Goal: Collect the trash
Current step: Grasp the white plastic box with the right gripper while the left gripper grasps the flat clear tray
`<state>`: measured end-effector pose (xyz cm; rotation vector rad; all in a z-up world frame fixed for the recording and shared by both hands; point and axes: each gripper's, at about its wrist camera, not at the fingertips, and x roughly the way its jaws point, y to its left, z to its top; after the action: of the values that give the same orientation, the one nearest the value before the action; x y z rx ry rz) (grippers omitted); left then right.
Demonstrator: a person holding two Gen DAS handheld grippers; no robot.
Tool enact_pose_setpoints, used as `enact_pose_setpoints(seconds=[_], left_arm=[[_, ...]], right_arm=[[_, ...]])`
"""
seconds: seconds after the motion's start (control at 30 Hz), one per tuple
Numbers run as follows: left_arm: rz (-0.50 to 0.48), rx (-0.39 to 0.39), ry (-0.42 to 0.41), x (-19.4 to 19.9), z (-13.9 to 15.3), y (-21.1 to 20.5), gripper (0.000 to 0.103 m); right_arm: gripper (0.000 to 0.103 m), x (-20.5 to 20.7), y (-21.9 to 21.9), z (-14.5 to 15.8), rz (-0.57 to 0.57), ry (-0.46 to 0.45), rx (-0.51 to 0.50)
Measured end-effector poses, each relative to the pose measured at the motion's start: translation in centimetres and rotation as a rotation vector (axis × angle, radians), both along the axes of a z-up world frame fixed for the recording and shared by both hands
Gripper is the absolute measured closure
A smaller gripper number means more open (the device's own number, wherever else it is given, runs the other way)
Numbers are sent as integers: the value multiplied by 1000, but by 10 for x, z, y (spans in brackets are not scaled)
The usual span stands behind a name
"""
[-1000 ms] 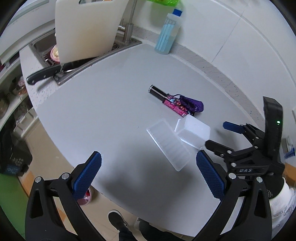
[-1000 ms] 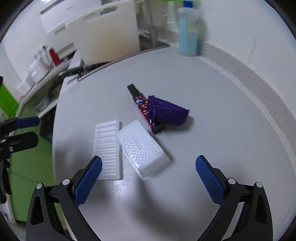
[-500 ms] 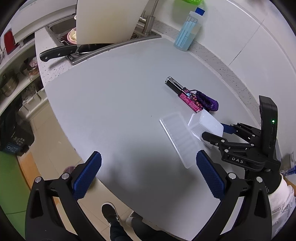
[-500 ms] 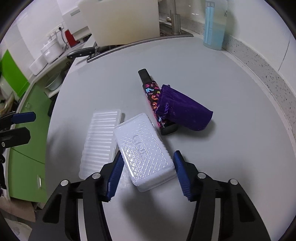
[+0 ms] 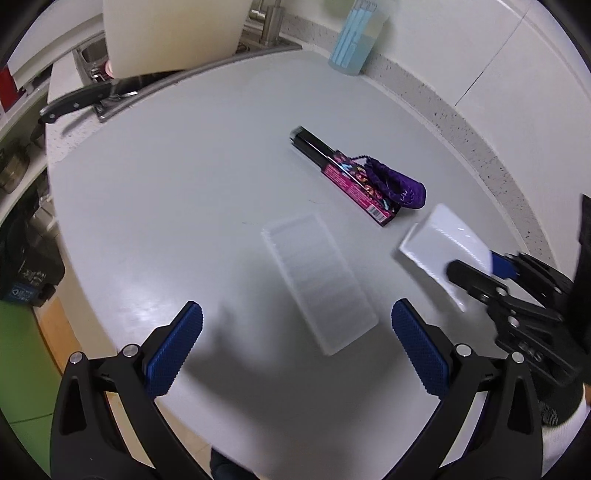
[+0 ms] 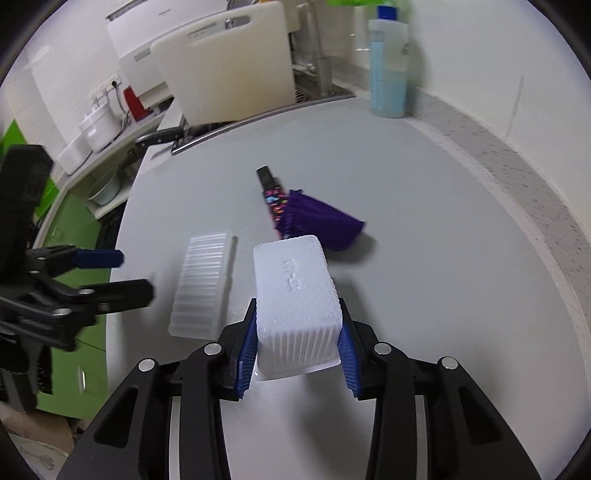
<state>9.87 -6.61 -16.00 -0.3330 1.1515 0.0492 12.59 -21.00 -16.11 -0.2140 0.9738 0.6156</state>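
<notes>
My right gripper (image 6: 297, 356) is shut on a white plastic box (image 6: 297, 295) and holds it lifted above the grey counter (image 6: 424, 229); the box also shows in the left wrist view (image 5: 439, 243). A clear ribbed plastic lid (image 5: 317, 284) lies flat on the counter, also seen in the right wrist view (image 6: 205, 286). A black and pink carton (image 5: 343, 175) with a purple pouch (image 5: 395, 186) on it lies further back. My left gripper (image 5: 295, 350) is open and empty, just short of the lid.
A sink with a white cutting board (image 5: 173, 33) and a black-handled knife (image 5: 77, 101) is at the back left. A blue bottle (image 5: 356, 40) stands by the wall. The counter edge runs along the left, with green cabinets (image 6: 70, 229) below.
My right gripper closed on the white box and lifted it off the counter, away from the lid. My left gripper moved in closer to the lid.
</notes>
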Motion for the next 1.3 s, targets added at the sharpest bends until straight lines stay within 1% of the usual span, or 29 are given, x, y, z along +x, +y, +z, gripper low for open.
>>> enact_pose_setpoints(seconds=[0.2,0.3,0.4,0.53,0.6,0.67,0.8,0.83,0.87,1.0,1.1,1.13,1.17,1.3], left_arm=[[31,16,44,17,-10,-17,3],[66,26,73,22,-17,-24,3],[96,56,87,27,-23,-31,3],[139,125,99,34,-29,-41,3],[155,145,100,37,-32,-46,3],[171,139,104,41,-35,-49,4],[211,203,98,43,-35,-53,19],[222,223,98,42,-34,-53,28],[230,237,96,39,-33,-52,32],[197,232,92,30,-31,-44,37],[162,210,89,28,-30,-38,40],[146,200,86,27,-29,-36,45],[144,223,92,27,-30,-36,52],[119,180,85,24,-28,-30,53]], right_arm=[[65,3,-22,14,-35,-25,22],[65,6,-34,20,-54,-29,45],[65,10,-43,24,-62,-34,57],[65,15,-52,26,-63,-34,67],[65,18,-55,26,-59,-31,72],[65,21,-58,25,-53,-30,76],[65,20,-61,25,-49,-30,88],[65,21,-61,24,-49,-28,92],[65,21,-61,24,-48,-26,96],[65,21,-59,22,-39,-20,107],[65,19,-55,24,-29,-21,113],[65,19,-54,24,-28,-22,115],[65,19,-53,25,-27,-23,117],[65,19,-49,27,-24,-26,119]])
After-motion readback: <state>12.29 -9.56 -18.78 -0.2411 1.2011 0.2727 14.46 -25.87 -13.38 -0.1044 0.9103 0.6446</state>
